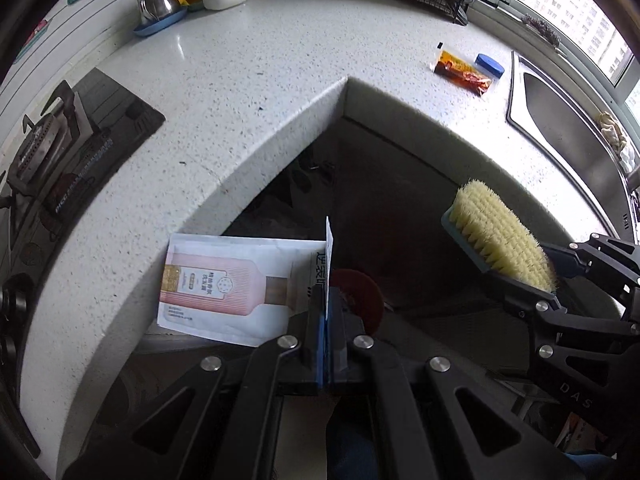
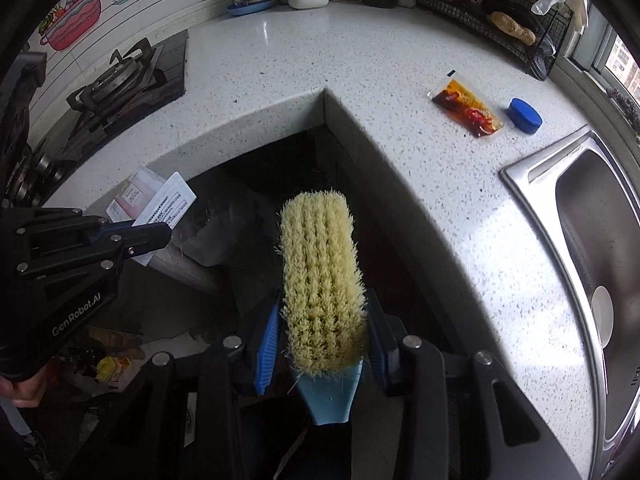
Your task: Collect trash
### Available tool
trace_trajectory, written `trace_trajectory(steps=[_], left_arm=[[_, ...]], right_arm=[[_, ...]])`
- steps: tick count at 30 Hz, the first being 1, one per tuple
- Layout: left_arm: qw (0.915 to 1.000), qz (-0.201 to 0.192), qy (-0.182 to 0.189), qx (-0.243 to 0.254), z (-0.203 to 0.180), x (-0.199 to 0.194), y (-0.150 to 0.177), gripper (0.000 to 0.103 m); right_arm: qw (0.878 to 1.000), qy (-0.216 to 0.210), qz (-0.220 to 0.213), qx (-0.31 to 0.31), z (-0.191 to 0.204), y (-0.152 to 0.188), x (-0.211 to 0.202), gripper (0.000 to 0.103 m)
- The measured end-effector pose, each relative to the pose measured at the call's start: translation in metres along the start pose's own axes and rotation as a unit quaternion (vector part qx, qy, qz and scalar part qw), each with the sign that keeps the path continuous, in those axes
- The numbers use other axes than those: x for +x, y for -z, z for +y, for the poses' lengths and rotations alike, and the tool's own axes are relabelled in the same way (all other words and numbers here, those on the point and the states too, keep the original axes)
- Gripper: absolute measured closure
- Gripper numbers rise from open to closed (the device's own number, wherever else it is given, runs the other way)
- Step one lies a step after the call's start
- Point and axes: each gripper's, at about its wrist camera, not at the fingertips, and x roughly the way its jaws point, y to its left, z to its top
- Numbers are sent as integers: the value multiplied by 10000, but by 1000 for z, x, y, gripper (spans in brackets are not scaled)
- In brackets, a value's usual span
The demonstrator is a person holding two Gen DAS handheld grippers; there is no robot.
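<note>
Gripping a flat white packet (image 1: 240,280) printed with a pink bottle, the left gripper (image 1: 326,320) has its jaws pressed together on the packet's edge. The packet juts out to the left, over the rim of the speckled white worktop (image 1: 248,80), where the worktop makes an inner corner. The right gripper (image 2: 320,328) is clamped on a scrubbing brush (image 2: 320,280) with pale yellow bristles and a light blue back; its 2 blue pads sit against the brush's sides near the handle, and the bristle head points away from the camera, over the dark gap below the worktop corner. 2 further items lie on the worktop, well apart from both grippers, near the steel sink (image 2: 592,240): a sauce sachet (image 2: 466,108) with reddish-brown contents and, just beside it, a blue cap (image 2: 525,115). A gas hob (image 2: 120,80) sits at the far left.
</note>
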Motion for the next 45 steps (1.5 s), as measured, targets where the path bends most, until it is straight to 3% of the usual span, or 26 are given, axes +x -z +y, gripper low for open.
trace_trajectory(steps=[12, 24, 35, 38, 40, 45], left_arm=[[9988, 443, 40, 216, -18, 105, 36, 103], [9954, 920, 261, -25, -10, 212, 64, 103], [9942, 999, 371, 149, -13, 255, 70, 102], [9941, 1022, 328, 153, -11, 259, 68, 94], [9931, 1123, 298, 137, -10, 262, 66, 72], [9920, 1237, 272, 6, -4, 265, 65, 69]], right_arm=[[9989, 185, 426, 104, -19, 47, 87, 67], [9962, 248, 801, 236, -18, 74, 179, 67], [9944, 220, 951, 413, -35, 79, 211, 67], [9941, 221, 960, 453, -37, 80, 217, 67], [9940, 219, 968, 470, -38, 79, 218, 67], [9938, 221, 1005, 411, -38, 79, 216, 67]])
